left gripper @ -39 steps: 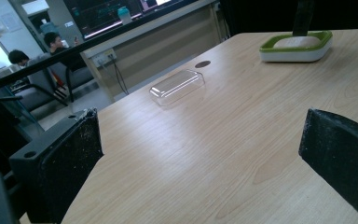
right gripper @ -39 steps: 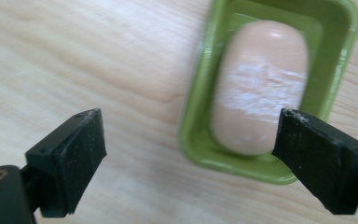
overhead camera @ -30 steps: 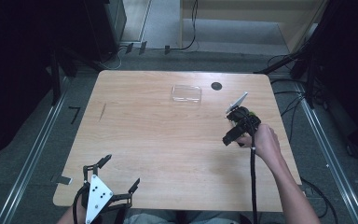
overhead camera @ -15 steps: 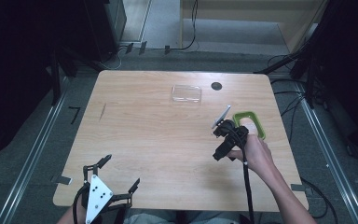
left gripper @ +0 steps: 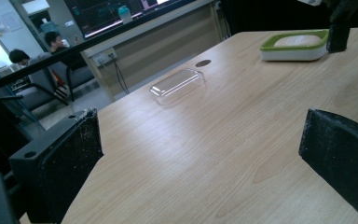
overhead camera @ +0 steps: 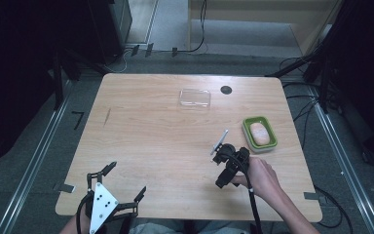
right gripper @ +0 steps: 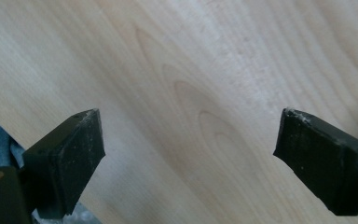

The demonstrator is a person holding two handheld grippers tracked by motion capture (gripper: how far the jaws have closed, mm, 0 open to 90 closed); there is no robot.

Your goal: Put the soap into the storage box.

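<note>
Waiting at the near edge of the surface (overhead camera: 151, 136), the left hand-held gripper (overhead camera: 126, 178) stands wide open and empty. Farther in, the right hand-held gripper (right gripper: 189, 158) hangs over bare wood. Its jaws have just been closing a little, yet they stand well apart with nothing between them. Just beyond it sits the green soap dish (overhead camera: 246, 127), with the pale soap (overhead camera: 259, 133) lying inside. Farthest off rests the clear lid (overhead camera: 195, 97), near a dark round spot (overhead camera: 226, 89). Covering the dish looks like the step ahead. To do it well, approach the lid squarely, pinch its long sides lightly, lift it level, and steady the dish with the idle gripper.
</note>
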